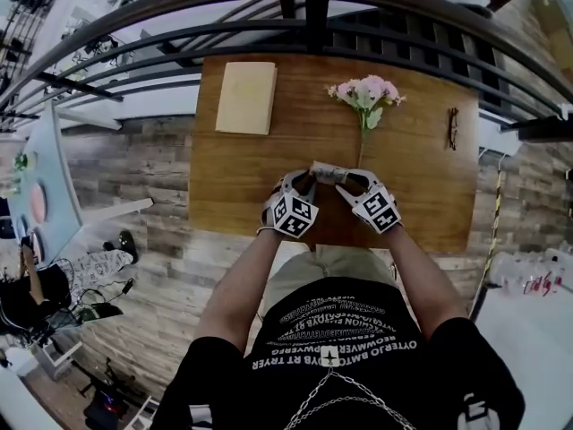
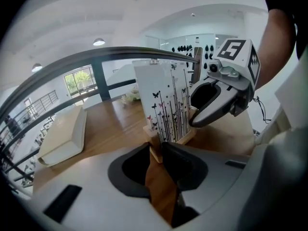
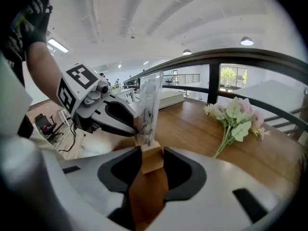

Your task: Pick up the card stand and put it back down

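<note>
Left gripper [image 2: 155, 153] clamps one end of the wooden base. The card stand [image 2: 163, 107] sits upright on the table [image 1: 251, 186], near its front edge, long axis running left to right. Right gripper [image 3: 153, 161] pinches the other end. Lift unevenly and that tall card likely tips!

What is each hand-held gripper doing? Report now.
Left hand-held gripper: closed on the wooden-based butterfly-print card stand.
Right hand-held gripper: closed on its other end.
</note>
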Demonstrator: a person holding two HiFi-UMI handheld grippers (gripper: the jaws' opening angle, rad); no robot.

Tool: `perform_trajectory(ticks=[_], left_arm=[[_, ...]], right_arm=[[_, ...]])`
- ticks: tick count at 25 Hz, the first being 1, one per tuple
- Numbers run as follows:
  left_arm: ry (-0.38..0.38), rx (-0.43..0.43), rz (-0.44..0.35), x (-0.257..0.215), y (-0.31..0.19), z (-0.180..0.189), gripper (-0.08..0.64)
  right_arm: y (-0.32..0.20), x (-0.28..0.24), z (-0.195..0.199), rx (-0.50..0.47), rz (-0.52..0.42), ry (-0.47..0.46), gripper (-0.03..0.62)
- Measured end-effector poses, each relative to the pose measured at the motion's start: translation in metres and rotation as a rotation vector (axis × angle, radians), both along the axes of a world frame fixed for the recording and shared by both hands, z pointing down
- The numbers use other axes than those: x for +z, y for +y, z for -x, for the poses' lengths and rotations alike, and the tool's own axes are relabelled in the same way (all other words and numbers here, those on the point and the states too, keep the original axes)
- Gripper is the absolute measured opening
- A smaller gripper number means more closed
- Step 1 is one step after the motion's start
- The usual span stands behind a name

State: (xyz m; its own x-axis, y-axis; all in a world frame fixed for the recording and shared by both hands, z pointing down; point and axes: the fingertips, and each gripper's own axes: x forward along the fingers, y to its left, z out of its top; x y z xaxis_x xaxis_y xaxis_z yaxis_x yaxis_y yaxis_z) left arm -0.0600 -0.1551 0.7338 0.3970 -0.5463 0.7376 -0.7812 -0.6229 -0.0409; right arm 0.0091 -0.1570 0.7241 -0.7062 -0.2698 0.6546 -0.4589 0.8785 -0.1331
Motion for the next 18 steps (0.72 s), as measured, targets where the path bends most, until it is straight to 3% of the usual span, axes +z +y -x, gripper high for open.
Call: perform_trajectory(ticks=[18], left_arm=[[0.031, -0.104, -0.069, -0.135, 0.017, 0.013, 0.097]], right_arm=[[0.012, -0.134, 0.012, -0.041, -0.059, -0.028, 0.153]])
